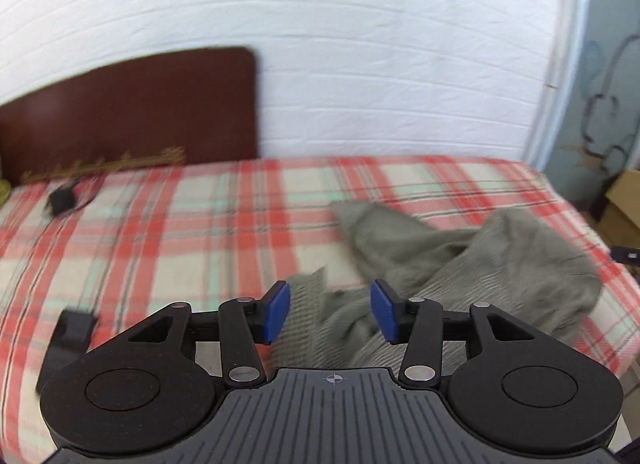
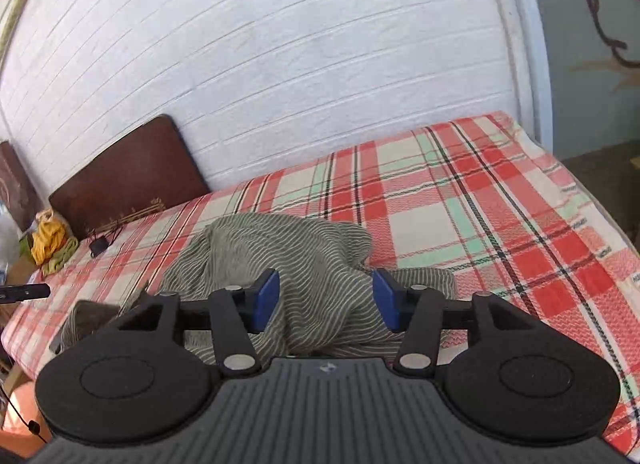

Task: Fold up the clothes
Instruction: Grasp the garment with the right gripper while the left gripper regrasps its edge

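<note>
A crumpled grey-green striped cloth garment (image 2: 296,264) lies heaped on the red, cream and mint plaid bed cover (image 2: 500,216). The left gripper (image 1: 330,314) and the right gripper (image 2: 326,300) hover above it at 6 o'clock, jaws apart, gripping nothing. A brown cushion (image 2: 124,176) leans at 10 o'clock.

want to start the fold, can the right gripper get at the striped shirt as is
Probably yes. The right gripper is open, pointing down at the striped shirt, which lies crumpled on the bed with nothing between them.
</note>
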{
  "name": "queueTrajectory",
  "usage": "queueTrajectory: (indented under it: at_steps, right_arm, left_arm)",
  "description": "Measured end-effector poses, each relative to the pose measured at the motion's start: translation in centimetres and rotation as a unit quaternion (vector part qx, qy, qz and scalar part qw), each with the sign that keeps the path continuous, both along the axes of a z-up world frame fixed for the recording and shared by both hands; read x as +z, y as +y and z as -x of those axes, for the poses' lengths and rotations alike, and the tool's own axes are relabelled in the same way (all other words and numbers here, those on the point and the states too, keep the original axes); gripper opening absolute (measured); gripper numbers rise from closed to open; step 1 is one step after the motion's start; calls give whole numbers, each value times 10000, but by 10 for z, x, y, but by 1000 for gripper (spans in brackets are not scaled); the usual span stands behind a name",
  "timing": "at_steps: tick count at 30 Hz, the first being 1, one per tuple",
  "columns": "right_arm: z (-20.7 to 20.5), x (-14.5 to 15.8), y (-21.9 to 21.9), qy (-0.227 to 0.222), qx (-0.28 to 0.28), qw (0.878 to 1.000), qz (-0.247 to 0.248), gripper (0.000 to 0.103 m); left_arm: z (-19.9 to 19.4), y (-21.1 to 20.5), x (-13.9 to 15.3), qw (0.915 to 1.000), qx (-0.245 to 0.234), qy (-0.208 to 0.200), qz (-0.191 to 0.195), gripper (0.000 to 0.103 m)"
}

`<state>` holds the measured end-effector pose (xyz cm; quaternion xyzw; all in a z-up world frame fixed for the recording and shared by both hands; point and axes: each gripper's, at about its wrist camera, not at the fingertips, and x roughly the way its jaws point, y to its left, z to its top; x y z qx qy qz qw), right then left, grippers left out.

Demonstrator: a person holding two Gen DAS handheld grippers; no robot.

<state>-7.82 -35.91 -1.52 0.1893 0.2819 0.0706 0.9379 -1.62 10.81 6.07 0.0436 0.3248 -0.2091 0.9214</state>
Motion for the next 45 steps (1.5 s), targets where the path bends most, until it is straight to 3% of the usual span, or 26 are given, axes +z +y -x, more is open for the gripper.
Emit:
queueTrajectory:
  at_steps: [5,10,14,18,22,25,26,27,29,34,35,36,38,39,45]
  right_arm:
    - [-4,-20,-9,227,-327,9989,-230,63]
    - [-4,-34,-21,360,-608,9968,-361,63]
    - [-6,-43,-33,454,-797,9945,-497,63]
    - [-7,-51,-43,538,-905,9927,-592,63]
    - [-11,-57,-49,565,-932,9917,-686,65]
    - [-16,-64,-53,600,-960,9901,-830,67]
    - [-18,-67,-55,609,-961,9892,-928,67]
    - [-21,-70,-56,632,-957,9878,-1050,67]
    - [-27,-78,-60,711,-928,9841,-1336,67]
    - [-39,-97,-57,861,-749,9766,-1824,67]
    - [-41,-100,-56,880,-711,9754,-1892,56]
    - [-42,-100,-53,885,-691,9758,-1874,32]
    - [-41,-89,-49,754,-664,9800,-1717,16]
    - [-40,-84,-47,676,-649,9821,-1635,12]
    - [-30,-13,-33,-387,-576,9927,-983,8]
  left_arm:
    - [-24,-66,4,9950,-997,-58,-47,64]
    - [-65,-134,-9,9848,-1722,235,4,67]
    - [-94,-177,-26,9750,-2098,698,224,69]
    - [-113,-210,-43,9705,-2192,988,204,69]
    - [-116,-233,-53,9608,-2508,1168,165,72]
    - [-112,-246,-61,9585,-2611,1144,-37,73]
    - [-112,-249,-64,9578,-2629,1156,-101,65]
    - [-111,-250,-68,9558,-2674,1212,-190,32]
    - [-109,-249,-76,9527,-2703,1344,-343,1]
    - [-103,-228,-77,9573,-2580,1262,-325,0]
    - [-102,-223,-74,9589,-2544,1224,-301,0]
    - [-101,-218,-71,9611,-2487,1165,-290,0]
    - [-100,-206,-64,9652,-2376,1058,-263,0]
    - [-100,-200,-61,9671,-2323,1010,-246,0]
    - [-94,-168,-51,9728,-2132,902,-93,0]
